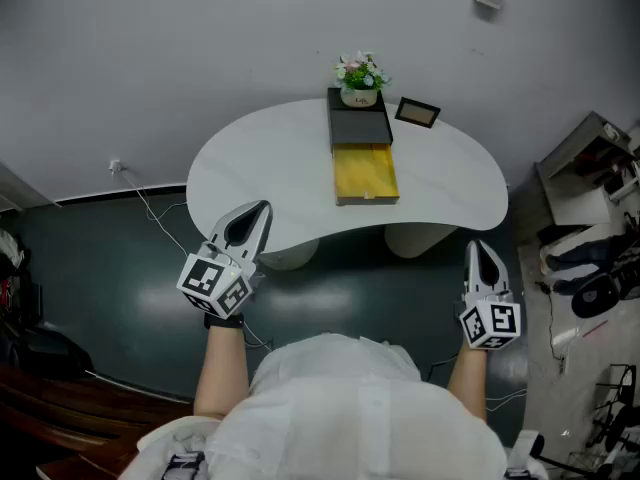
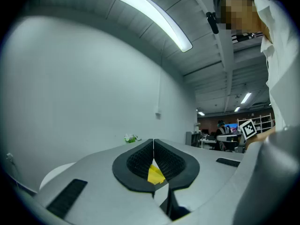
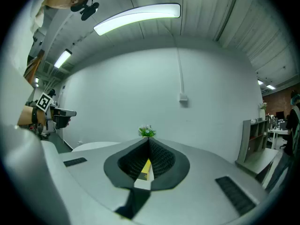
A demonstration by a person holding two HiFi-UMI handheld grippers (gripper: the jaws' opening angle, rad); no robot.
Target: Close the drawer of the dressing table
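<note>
A white curved dressing table (image 1: 250,168) stands against the wall. On it sits a dark box (image 1: 359,123) with its yellow drawer (image 1: 366,174) pulled out toward me. My left gripper (image 1: 262,211) hovers shut over the table's near left edge, with nothing held. My right gripper (image 1: 481,249) is shut and empty, just off the table's near right edge. In the left gripper view the yellow drawer (image 2: 154,174) shows through the gap behind the closed tips of the left gripper (image 2: 153,141). The right gripper view shows the drawer (image 3: 145,167) beyond the right gripper (image 3: 149,140).
A small potted plant (image 1: 360,76) stands on the box by the wall. A dark framed picture (image 1: 417,113) lies on the table right of the box. A white shelf unit with clutter (image 1: 590,183) stands at the right. Cables (image 1: 160,218) run over the dark floor.
</note>
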